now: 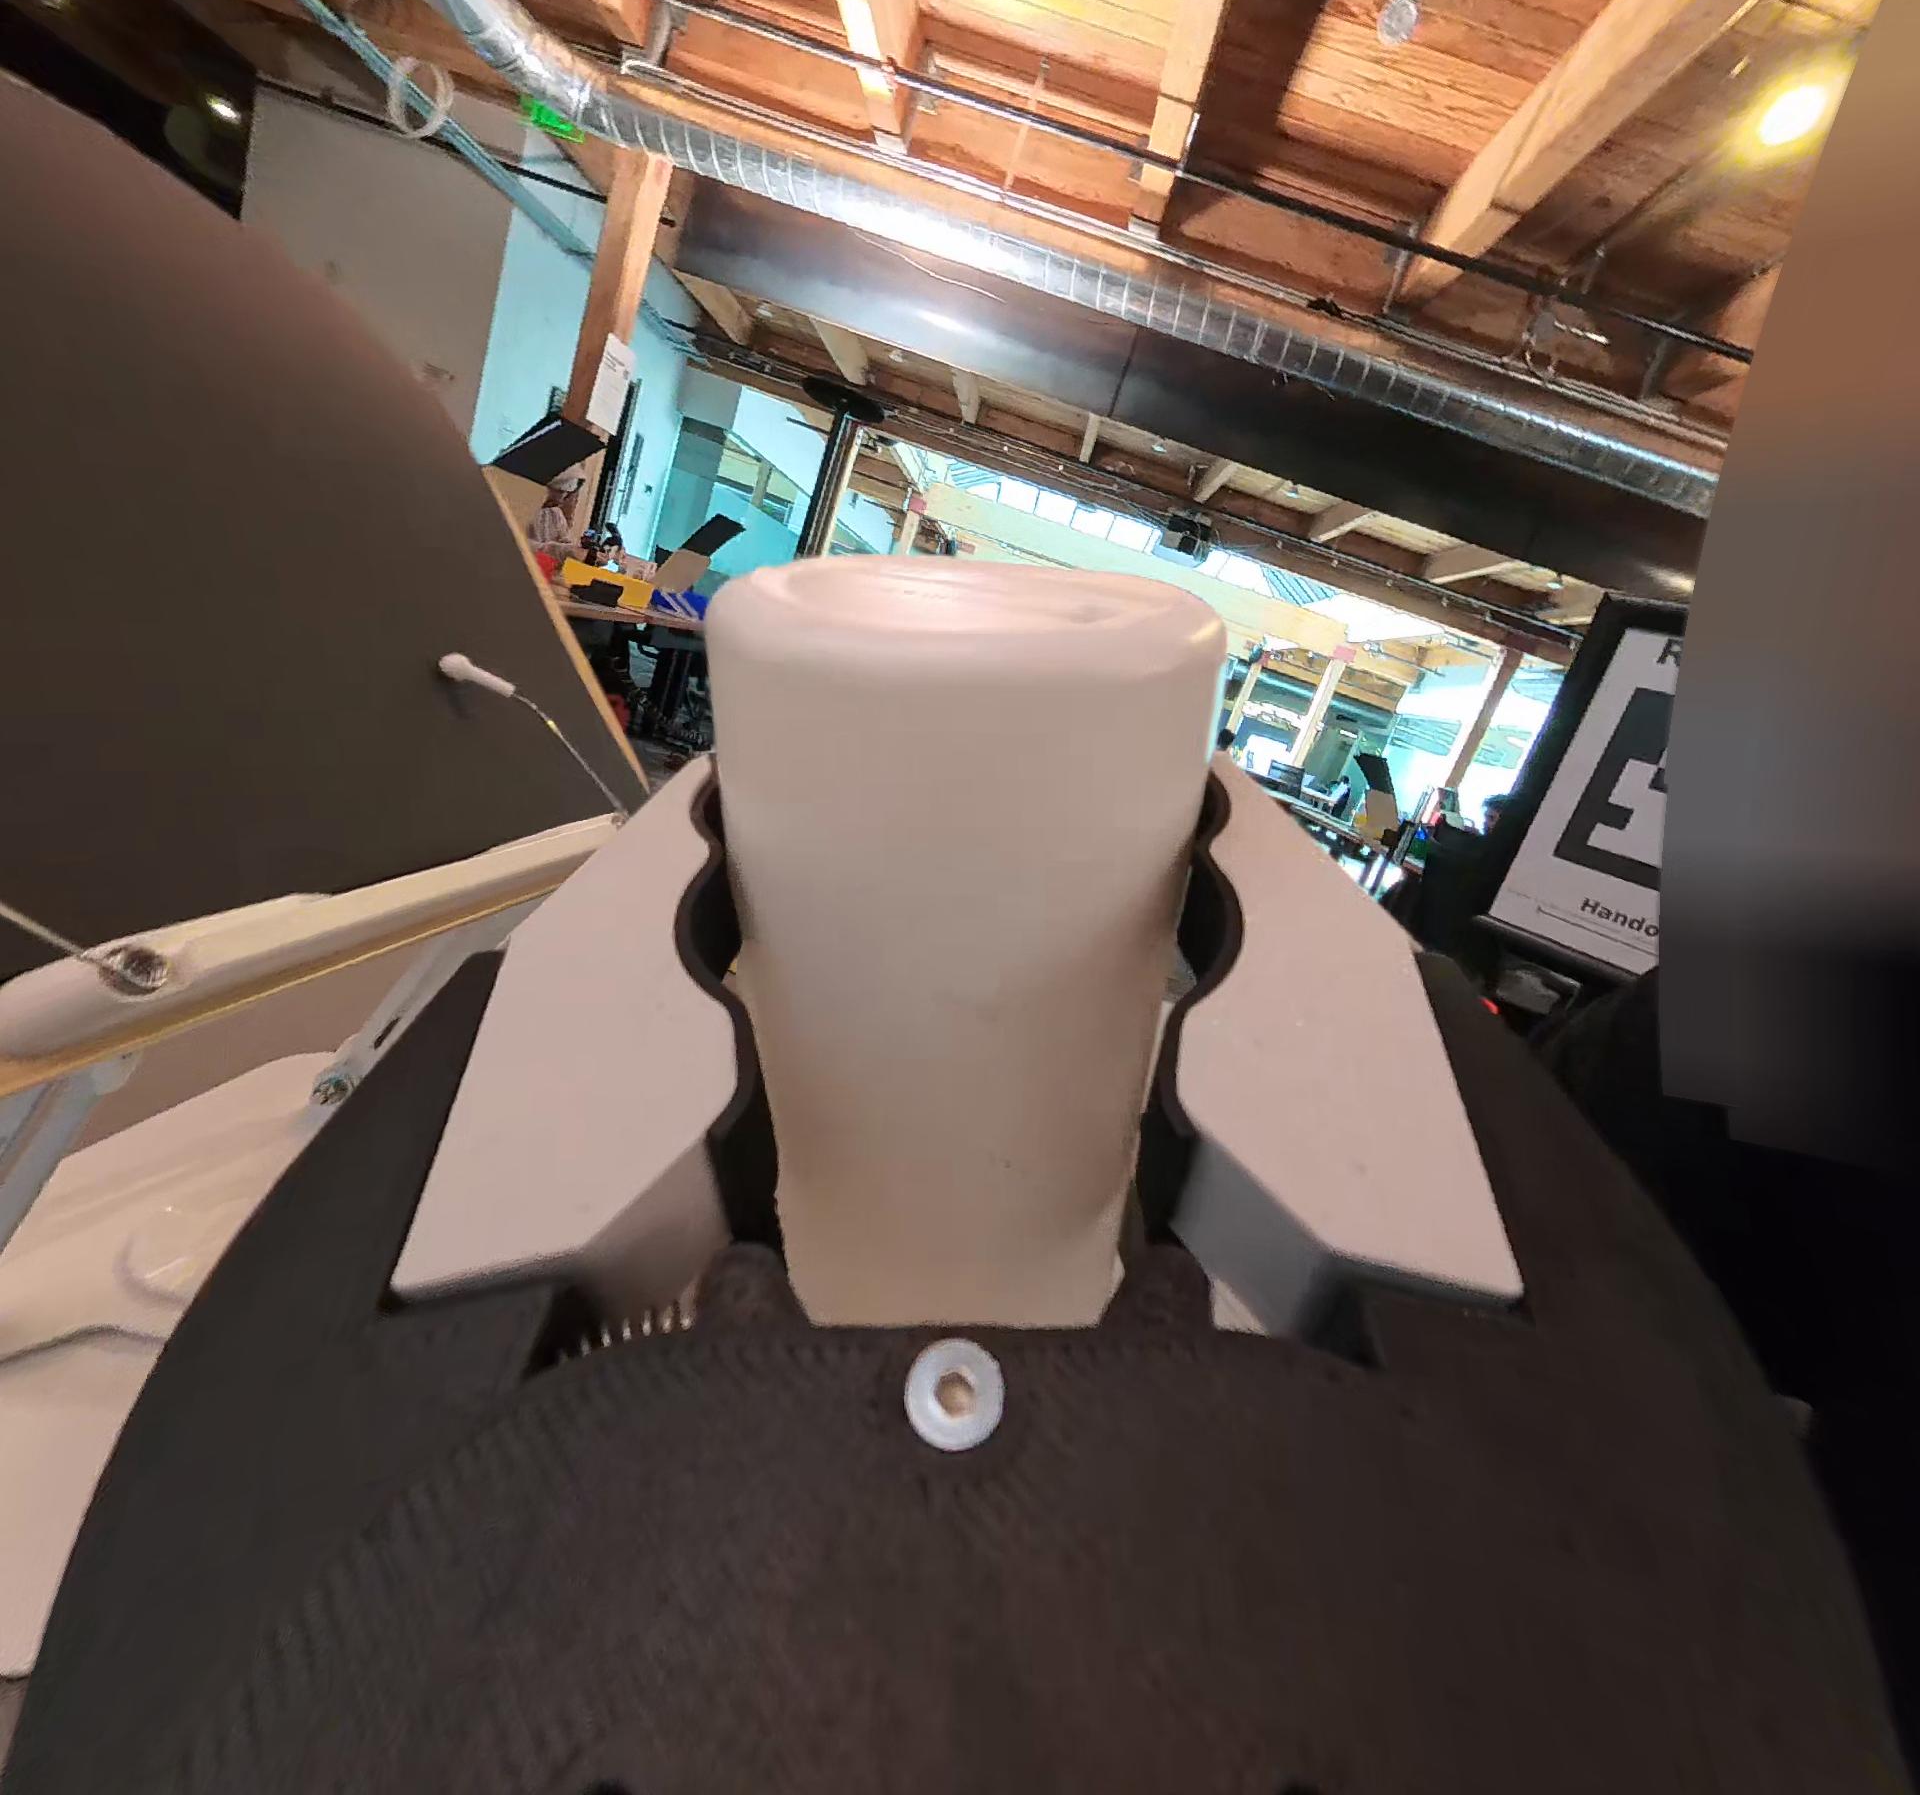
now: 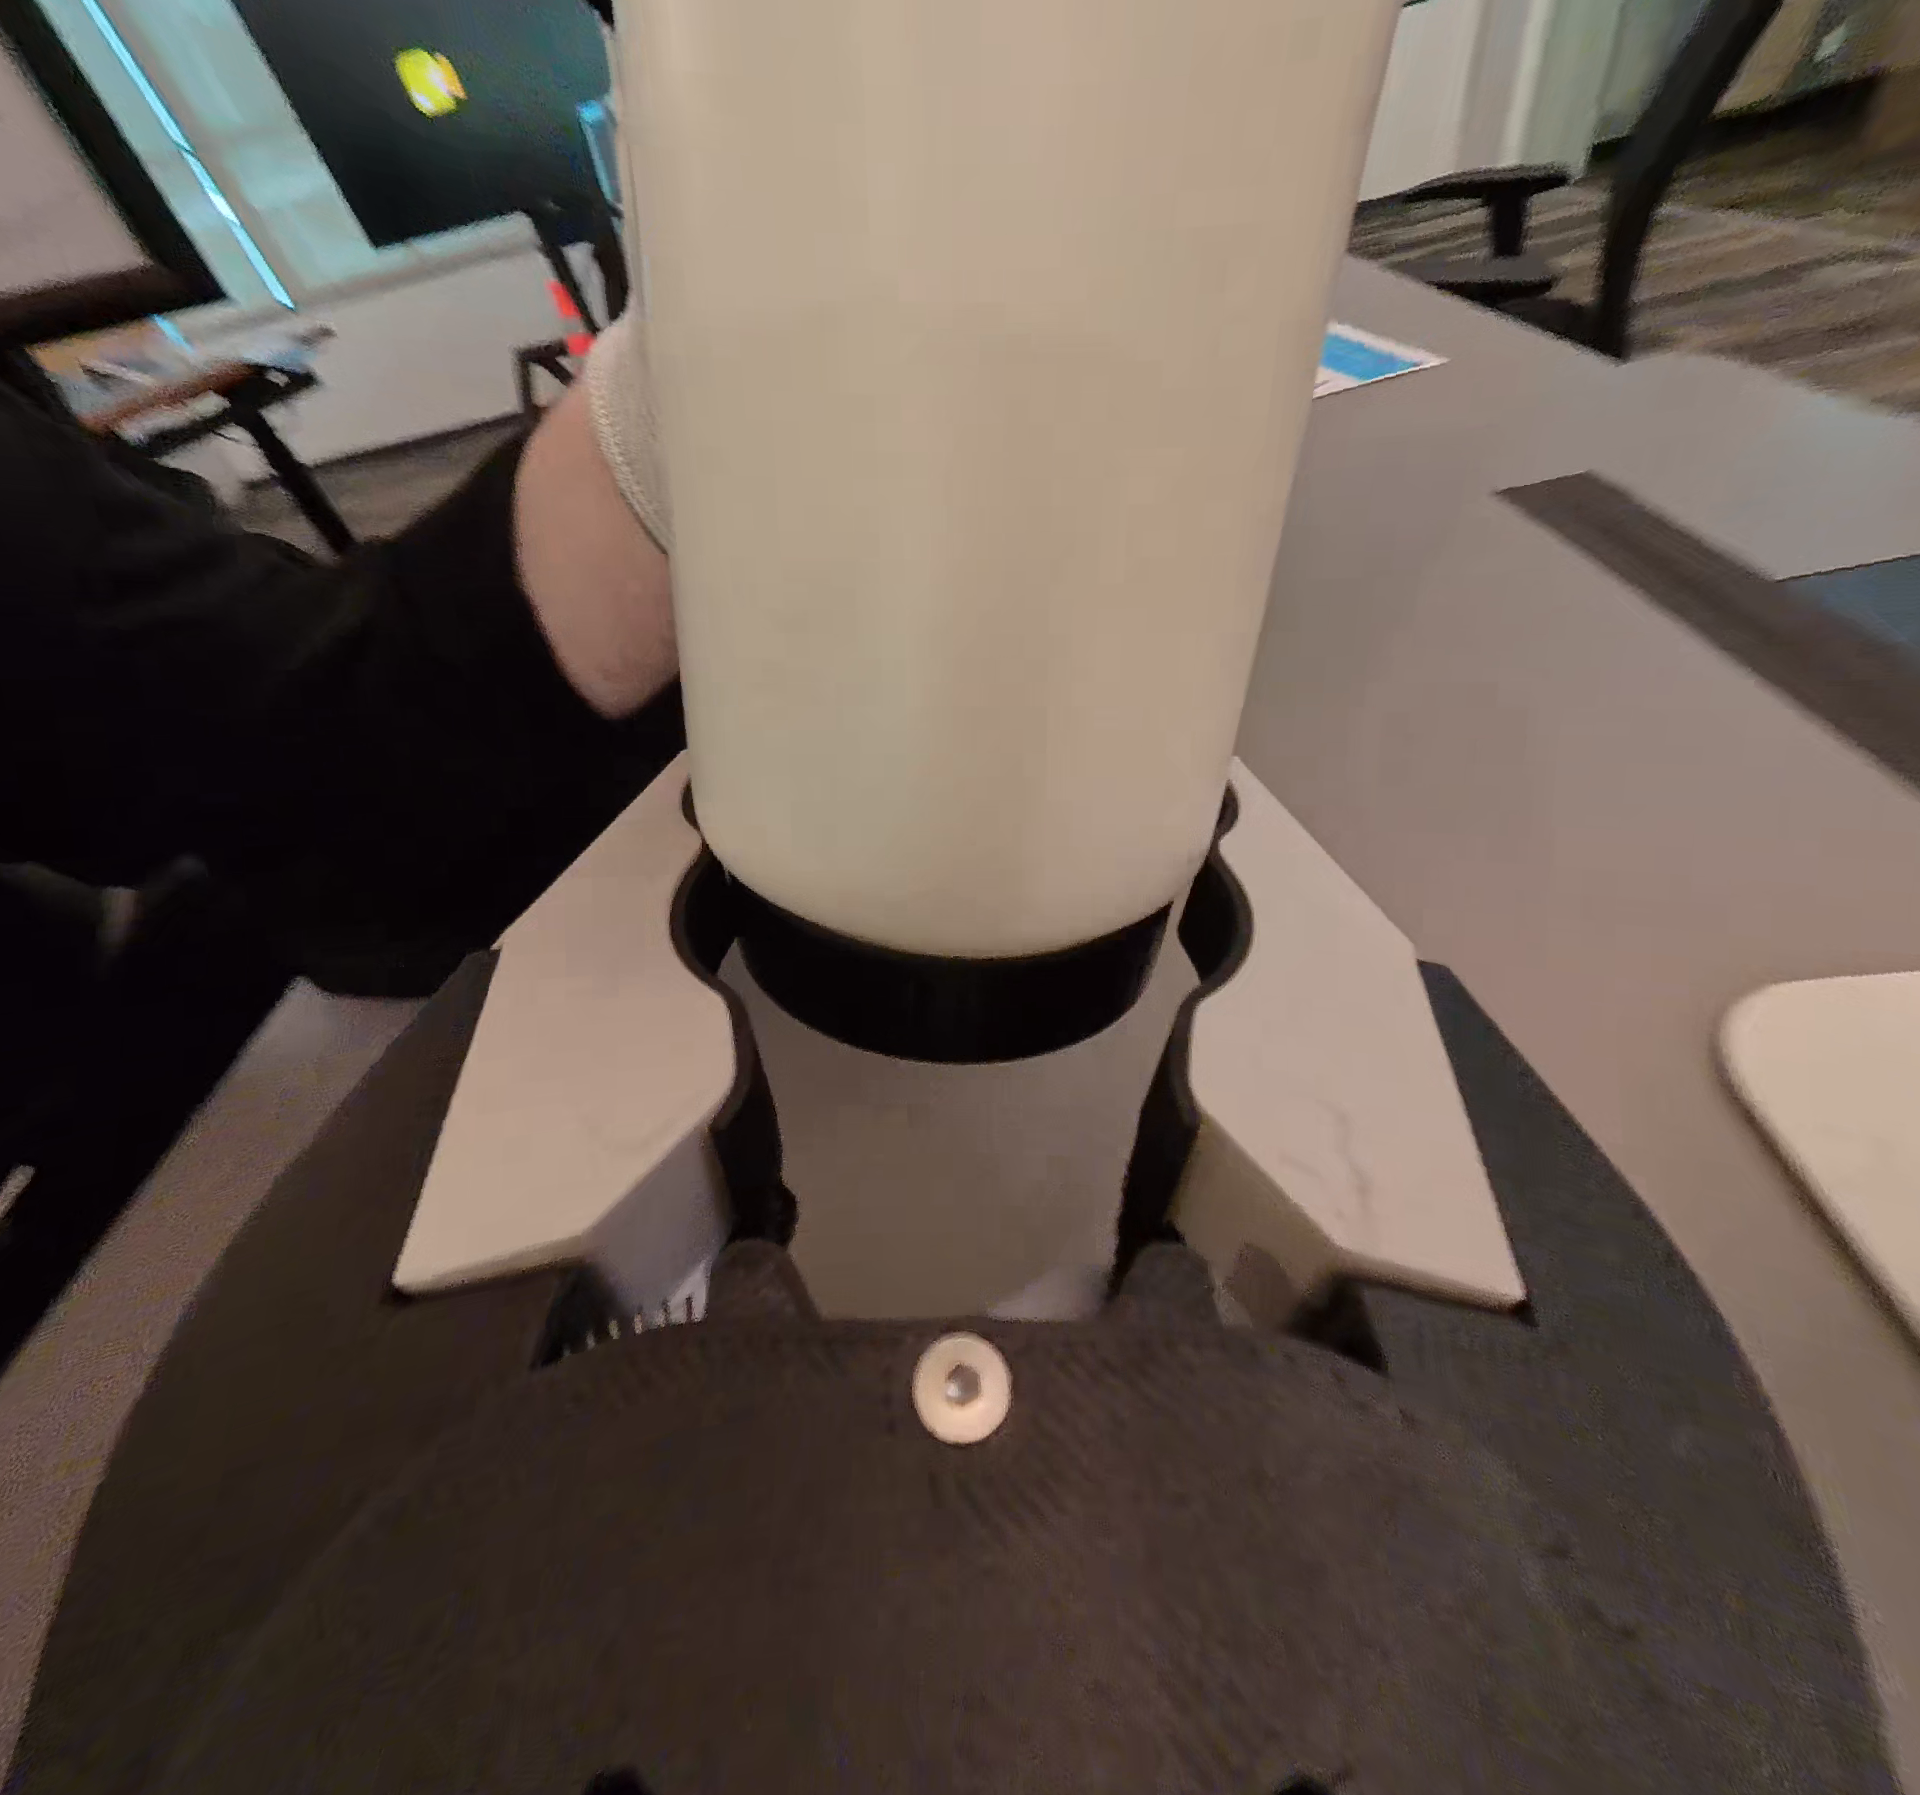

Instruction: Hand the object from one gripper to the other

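Seemingly both grip at once: the left gripper [image 1: 961,924] is clamped on the tall smooth white plastic bottle [image 1: 961,914], the right gripper [image 2: 961,935] closed at its black collar [image 2: 940,992]. Releasing early risks a slip onto the grey table [image 2: 1507,706].

My left hand-held gripper [image 1: 961,914]: textured black printed body, pale grey wedge fingers [image 1: 582,1049] lined with wavy black pads, one silver screw [image 1: 954,1394] dead centre. My right hand-held gripper [image 2: 961,956] matches it, screw [image 2: 961,1387] and all. Black sleeve [image 2: 260,665] alongside.
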`<state>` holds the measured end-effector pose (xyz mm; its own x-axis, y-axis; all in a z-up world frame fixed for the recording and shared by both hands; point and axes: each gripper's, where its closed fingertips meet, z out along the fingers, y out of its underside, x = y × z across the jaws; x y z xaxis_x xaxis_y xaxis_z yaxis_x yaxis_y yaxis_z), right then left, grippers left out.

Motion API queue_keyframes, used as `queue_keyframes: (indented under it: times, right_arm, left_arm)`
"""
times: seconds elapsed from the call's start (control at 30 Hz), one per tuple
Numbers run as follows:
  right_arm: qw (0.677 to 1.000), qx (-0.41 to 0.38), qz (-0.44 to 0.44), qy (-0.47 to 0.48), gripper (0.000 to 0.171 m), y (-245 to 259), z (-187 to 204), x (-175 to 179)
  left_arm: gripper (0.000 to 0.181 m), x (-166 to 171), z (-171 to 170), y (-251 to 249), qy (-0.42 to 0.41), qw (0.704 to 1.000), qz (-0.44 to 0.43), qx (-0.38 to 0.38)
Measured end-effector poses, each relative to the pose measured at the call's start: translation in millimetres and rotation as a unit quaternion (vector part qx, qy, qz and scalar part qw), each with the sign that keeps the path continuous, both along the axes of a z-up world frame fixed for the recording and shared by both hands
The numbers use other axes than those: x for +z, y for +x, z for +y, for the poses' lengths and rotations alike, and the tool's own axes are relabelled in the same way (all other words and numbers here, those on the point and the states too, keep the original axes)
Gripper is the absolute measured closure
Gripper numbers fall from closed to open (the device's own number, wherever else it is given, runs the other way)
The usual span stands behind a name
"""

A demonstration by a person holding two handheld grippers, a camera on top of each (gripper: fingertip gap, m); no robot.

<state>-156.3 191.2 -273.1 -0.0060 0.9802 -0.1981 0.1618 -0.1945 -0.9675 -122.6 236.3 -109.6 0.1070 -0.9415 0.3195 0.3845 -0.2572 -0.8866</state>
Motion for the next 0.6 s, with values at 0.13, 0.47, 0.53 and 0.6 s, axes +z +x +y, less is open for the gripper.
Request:
queue_keyframes:
  times: [0.13,0.47,0.53,0.6]
  right_arm:
    - [0.996,-0.05,-0.016,0.074,0.085,15.7,19.7,9.6]
    - [0.922,-0.194,-0.117,0.315,0.088,68.4,72.5,33.3]
    - [0.9,-0.213,-0.141,0.354,0.088,75.8,79.4,35.2]
    - [0.874,-0.229,-0.163,0.396,0.088,82.1,84.3,38.5]
  left_arm:
    - [0.095,6.3,-6.3,0.5,0.014,1.0,0.003,-0.001]
    - [0.093,25.8,-28.0,-10.5,0.036,0.997,-0.044,-0.056]
    - [0.094,28.7,-29.4,-15.1,0.04,0.996,-0.05,-0.058]
    - [0.096,33.8,-33.1,-20.8,0.045,0.995,-0.062,-0.066]
